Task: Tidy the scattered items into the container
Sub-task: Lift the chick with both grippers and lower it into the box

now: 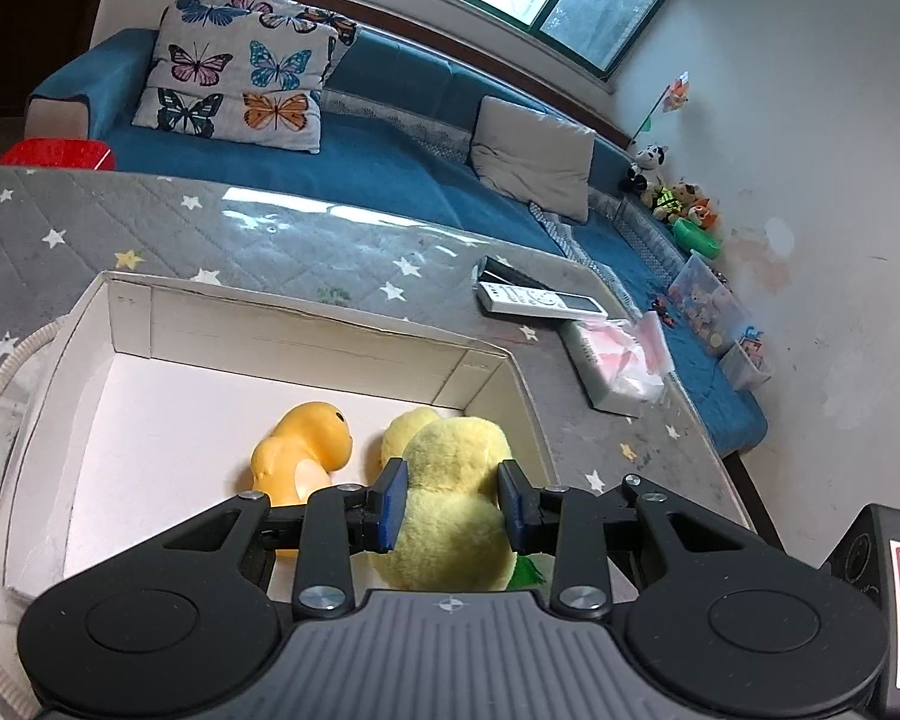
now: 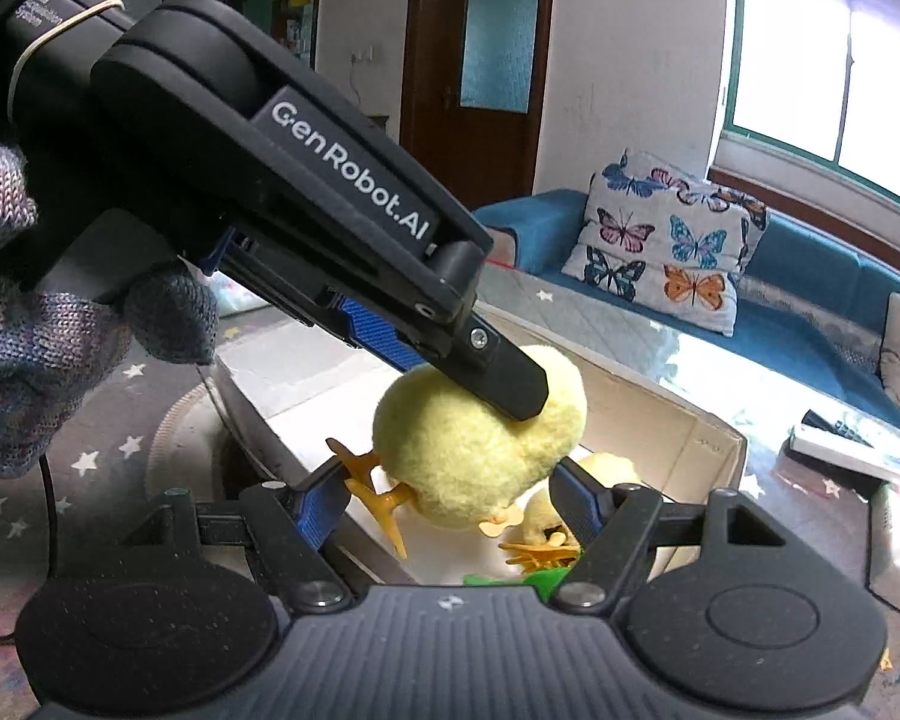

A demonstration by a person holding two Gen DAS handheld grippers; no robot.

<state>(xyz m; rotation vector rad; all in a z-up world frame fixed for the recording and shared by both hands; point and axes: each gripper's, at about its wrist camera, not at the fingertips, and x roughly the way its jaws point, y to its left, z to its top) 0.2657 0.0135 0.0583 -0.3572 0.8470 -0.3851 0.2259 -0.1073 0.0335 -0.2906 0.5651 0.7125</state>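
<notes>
Item: left gripper [image 1: 453, 501], pads pinching plush chick [image 1: 450, 480] above white cardboard box [image 1: 306, 324]. Right gripper [image 2: 450, 501] straddles chick, jaws apart, grip unclear. Hazard: soft pile slipping, chick dropping outside near box wall; rubber duck [image 1: 306, 450] already inside.

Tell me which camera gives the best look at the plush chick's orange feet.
The right wrist view. There the plush chick, gripped by the left gripper, hangs over the box with its orange feet plainly visible on its underside. The left wrist view shows only the chick's fuzzy yellow body between the fingers; the feet are hidden.
</notes>
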